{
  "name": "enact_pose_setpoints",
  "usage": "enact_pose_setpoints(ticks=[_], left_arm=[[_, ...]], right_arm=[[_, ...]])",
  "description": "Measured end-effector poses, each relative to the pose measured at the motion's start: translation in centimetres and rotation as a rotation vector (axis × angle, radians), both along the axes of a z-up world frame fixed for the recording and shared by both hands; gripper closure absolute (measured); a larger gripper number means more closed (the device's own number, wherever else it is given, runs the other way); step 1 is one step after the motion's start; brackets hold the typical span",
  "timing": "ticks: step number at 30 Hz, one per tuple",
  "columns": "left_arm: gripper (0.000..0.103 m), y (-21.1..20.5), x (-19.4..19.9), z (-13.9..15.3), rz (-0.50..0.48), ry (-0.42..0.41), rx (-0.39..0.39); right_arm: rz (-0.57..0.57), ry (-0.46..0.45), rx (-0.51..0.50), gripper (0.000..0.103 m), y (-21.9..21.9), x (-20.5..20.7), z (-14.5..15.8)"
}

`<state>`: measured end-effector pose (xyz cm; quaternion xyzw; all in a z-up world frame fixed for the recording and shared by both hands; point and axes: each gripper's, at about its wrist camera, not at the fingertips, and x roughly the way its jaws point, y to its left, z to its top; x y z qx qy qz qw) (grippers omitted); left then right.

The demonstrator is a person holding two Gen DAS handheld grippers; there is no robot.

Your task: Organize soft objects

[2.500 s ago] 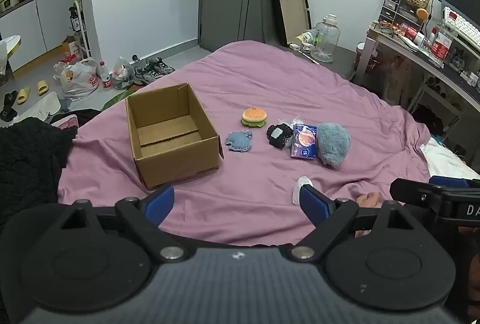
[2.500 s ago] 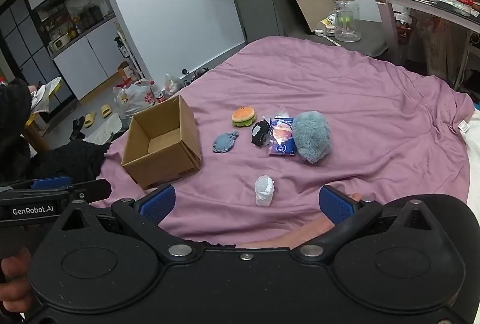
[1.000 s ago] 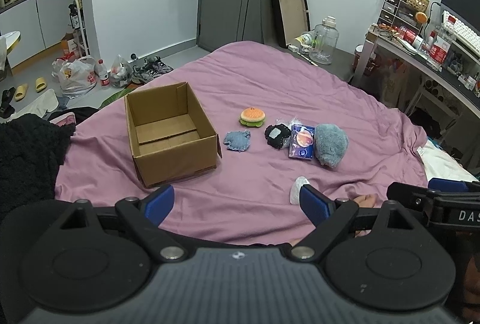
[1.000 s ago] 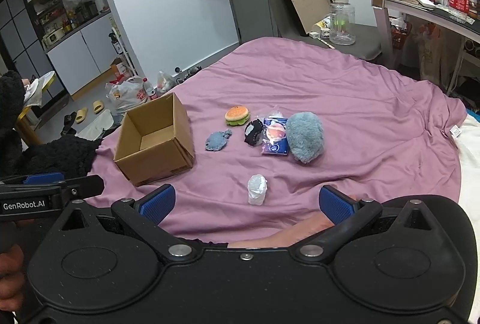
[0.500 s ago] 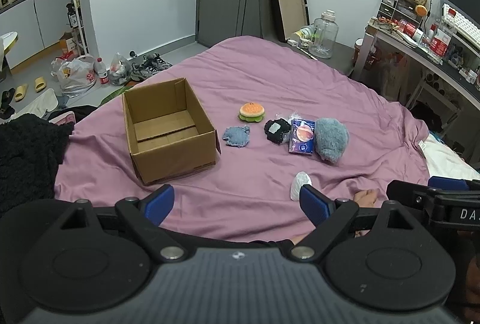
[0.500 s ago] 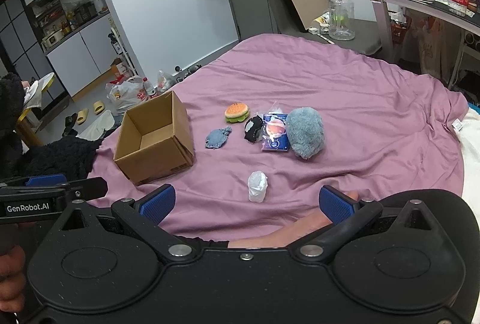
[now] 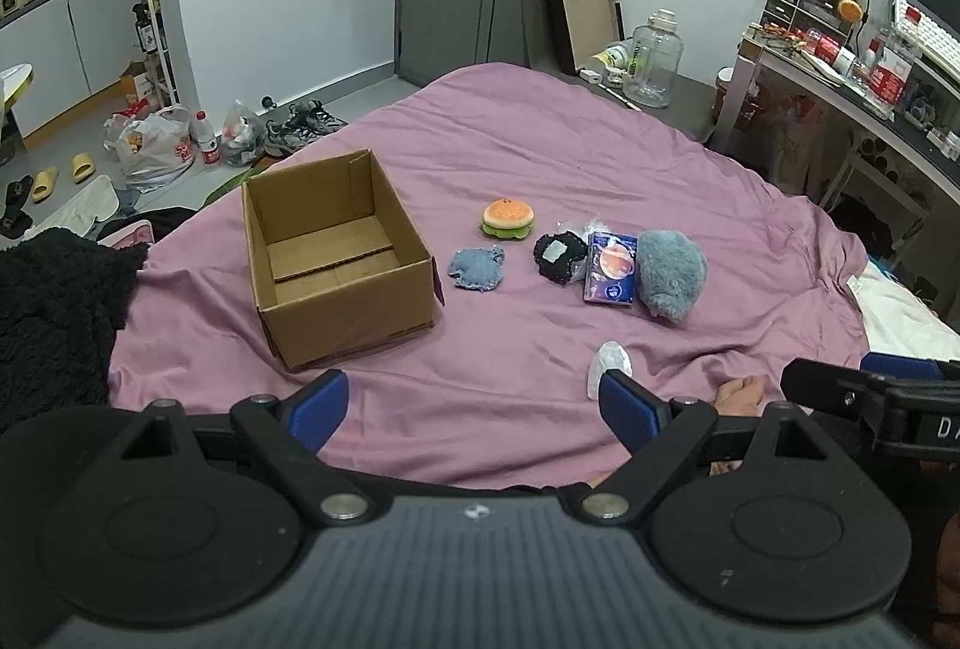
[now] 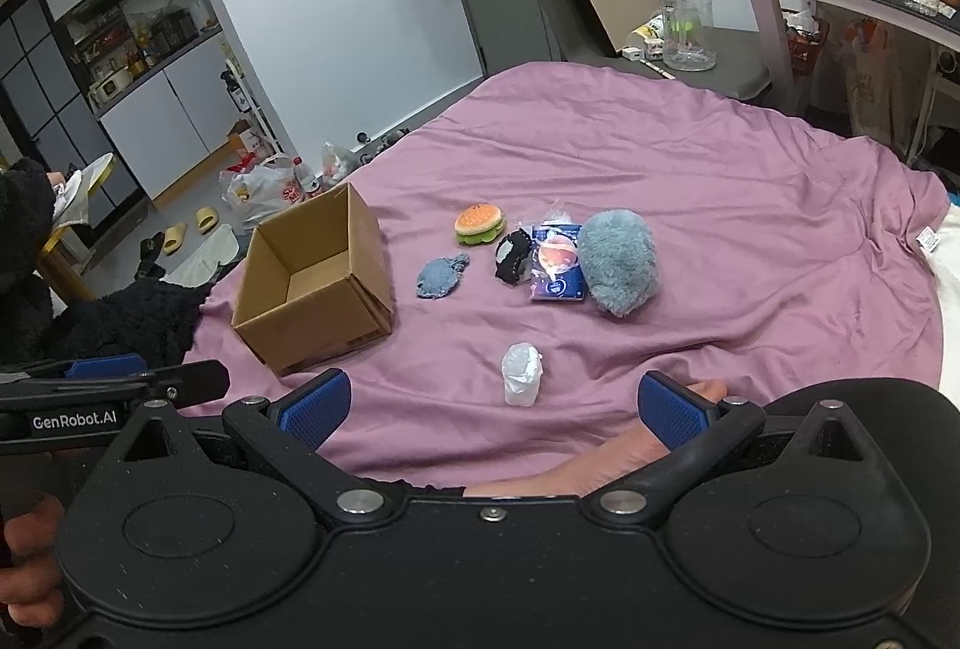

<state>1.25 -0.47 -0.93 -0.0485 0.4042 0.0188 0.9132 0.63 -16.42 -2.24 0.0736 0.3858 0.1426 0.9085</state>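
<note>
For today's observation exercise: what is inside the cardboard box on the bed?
The cardboard box shows only its bare floor and flaps; no soft objects inside. The near wall hides a strip of floor behind it.

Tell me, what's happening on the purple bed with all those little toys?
A person is holding a gripper in each hand over the bed, about to tidy soft things. The left gripper and right gripper are both open and hold nothing. The cardboard box is empty. Beside it lie a burger toy, a small blue denim piece, a black pouch, a packet, a fluffy blue plush and a white wad. Nothing is packed yet.
</note>
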Motion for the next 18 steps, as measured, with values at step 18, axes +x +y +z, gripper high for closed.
enact_pose_setpoints(ticks=[18], left_arm=[[0.014, -0.3, 4.4, -3.3, 0.019, 0.055, -0.016]], right_arm=[[0.000, 0.040, 0.011, 0.000, 0.1, 4.0, -3.5]])
